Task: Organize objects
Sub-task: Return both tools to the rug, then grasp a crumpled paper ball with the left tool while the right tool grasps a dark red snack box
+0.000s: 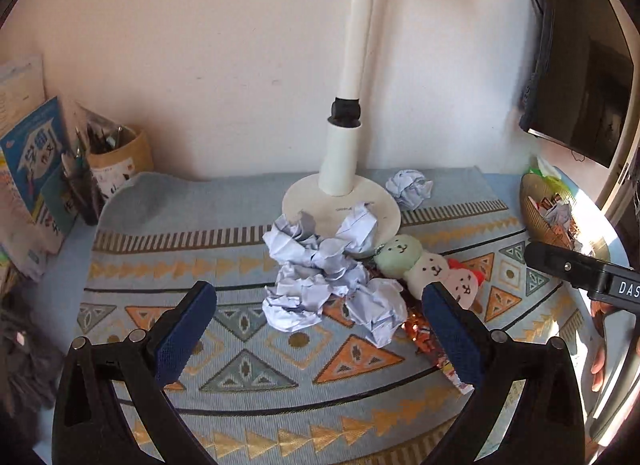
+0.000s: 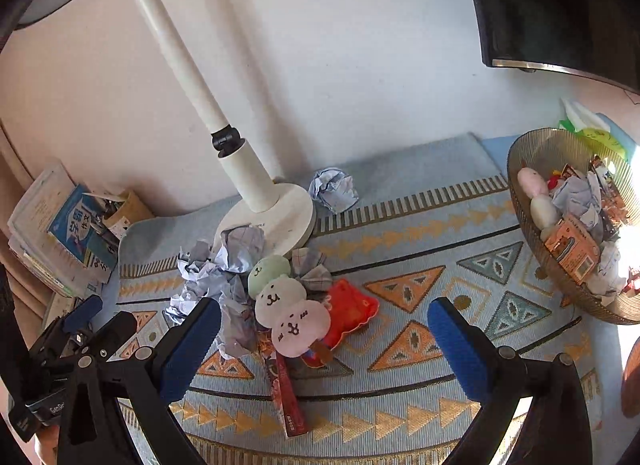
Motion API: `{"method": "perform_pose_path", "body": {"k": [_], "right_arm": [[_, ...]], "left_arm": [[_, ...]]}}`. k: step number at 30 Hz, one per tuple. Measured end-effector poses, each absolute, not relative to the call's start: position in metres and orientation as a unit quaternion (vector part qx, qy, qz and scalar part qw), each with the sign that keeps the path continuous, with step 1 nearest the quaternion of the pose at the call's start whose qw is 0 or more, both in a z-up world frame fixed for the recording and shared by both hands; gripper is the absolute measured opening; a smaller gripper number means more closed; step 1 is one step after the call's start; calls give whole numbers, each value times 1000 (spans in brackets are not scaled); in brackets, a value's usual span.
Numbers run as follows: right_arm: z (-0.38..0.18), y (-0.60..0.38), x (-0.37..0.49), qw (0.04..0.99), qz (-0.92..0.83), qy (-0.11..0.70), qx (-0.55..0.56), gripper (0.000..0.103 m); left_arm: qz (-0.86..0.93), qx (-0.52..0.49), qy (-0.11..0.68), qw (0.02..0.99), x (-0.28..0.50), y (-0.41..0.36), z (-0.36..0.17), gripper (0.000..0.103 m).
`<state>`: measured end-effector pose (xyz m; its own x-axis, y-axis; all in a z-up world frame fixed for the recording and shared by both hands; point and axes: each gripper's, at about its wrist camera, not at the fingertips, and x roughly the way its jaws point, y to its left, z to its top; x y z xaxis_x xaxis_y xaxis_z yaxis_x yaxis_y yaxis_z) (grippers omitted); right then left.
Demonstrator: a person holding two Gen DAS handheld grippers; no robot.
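While both claws, left (image 1: 320,339) and right (image 2: 324,345), gaped empty, one three-headed plush toy (image 2: 286,303) lay between the right claw's fingers, beside crumpled paper balls (image 1: 320,277), uncountable

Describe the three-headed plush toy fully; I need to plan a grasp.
The plush toy is a soft, fuzzy chain of three round heads with stitched faces: green, white, pink. It lies flat on the patterned mat, slanting from the lamp base toward the camera. Crumpled paper flanks it; a red pouch lies partly under it. Neither tongs touches it.
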<state>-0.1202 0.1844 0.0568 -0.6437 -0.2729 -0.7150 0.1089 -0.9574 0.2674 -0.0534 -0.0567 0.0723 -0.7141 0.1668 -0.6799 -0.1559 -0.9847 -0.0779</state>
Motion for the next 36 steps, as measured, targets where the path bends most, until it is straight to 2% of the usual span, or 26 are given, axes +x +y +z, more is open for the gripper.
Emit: {"method": "perform_pose_path", "body": {"k": [4, 9, 10, 12, 14, 36], "right_arm": [[26, 171, -105, 128, -894, -60, 425, 103], [-28, 162, -92, 142, -875, 6, 463, 103], [-37, 161, -92, 143, -870, 15, 472, 103], [-41, 155, -85, 142, -883, 56, 444, 103], [-45, 150, -85, 141, -880, 78, 446, 103], [-46, 130, -116, 132, -881, 75, 447, 103]], "left_arm": [[908, -407, -1, 100, -55, -60, 33, 103], [889, -448, 69, 71, -69, -43, -17, 103], [886, -453, 71, 69, -73, -44, -24, 103], [888, -449, 27, 93, -80, -57, -25, 103], [888, -454, 25, 63, -89, -64, -26, 103], [889, -454, 23, 49, -125, -48, -21, 103]]}}
